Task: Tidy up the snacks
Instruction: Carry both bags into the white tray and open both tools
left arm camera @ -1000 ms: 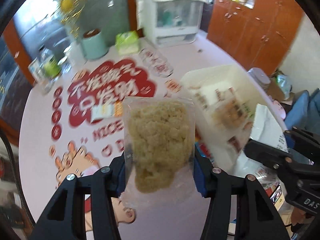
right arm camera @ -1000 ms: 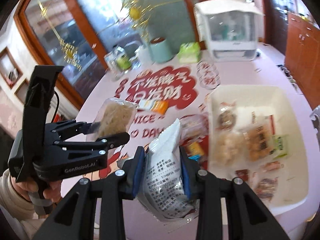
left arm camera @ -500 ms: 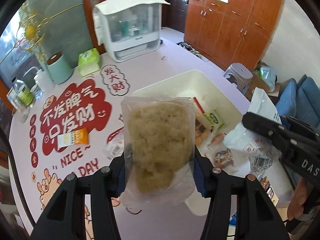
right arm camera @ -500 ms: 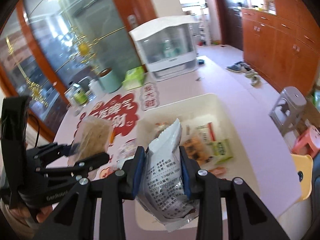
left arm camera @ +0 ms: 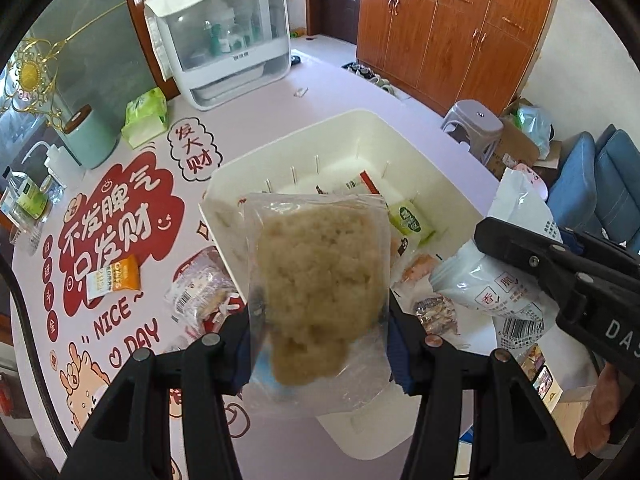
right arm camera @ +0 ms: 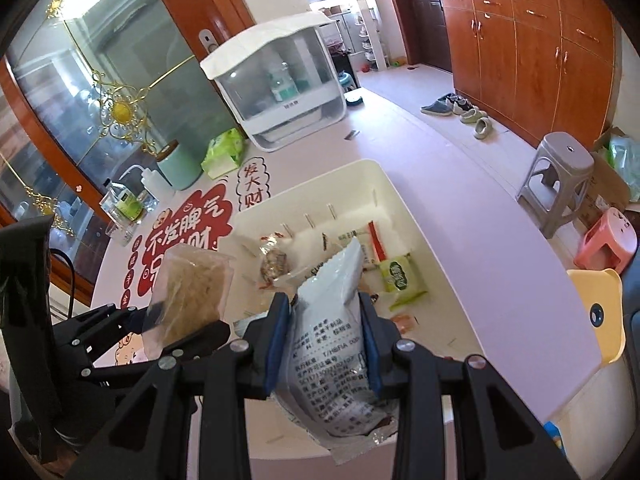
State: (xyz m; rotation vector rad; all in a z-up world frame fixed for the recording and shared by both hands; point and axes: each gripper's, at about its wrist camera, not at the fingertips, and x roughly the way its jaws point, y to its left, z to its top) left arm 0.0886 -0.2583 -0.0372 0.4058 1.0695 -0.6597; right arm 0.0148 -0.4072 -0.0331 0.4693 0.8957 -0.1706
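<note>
My left gripper (left arm camera: 320, 344) is shut on a clear packet of beige crumbly snack (left arm camera: 320, 280), held above the near left corner of a cream plastic bin (left arm camera: 372, 120). My right gripper (right arm camera: 324, 336) is shut on a white snack bag with printed text (right arm camera: 332, 320), over the bin's near edge (right arm camera: 320, 450). The bin holds several small snack packs, among them a green one (right arm camera: 398, 278). From the right wrist view the left gripper (right arm camera: 168, 344) and its packet (right arm camera: 188, 292) show at the left. An orange pack (left arm camera: 114, 278) and a clear wrapped pack (left arm camera: 204, 290) lie on the table.
The pink table (left arm camera: 336, 84) has red sticker lettering. At its far side stand a white lidded cabinet (left arm camera: 224, 36), a mint canister (left arm camera: 86, 136), a green tissue pack (left arm camera: 145, 116) and bottles (left arm camera: 28, 200). Stools (right arm camera: 558, 178) and wooden cupboards (right arm camera: 540, 48) lie beyond the right edge.
Both grippers have swung with their packs from over the stickered table to above the cream bin and sunk a little. Both grips are unchanged.
</note>
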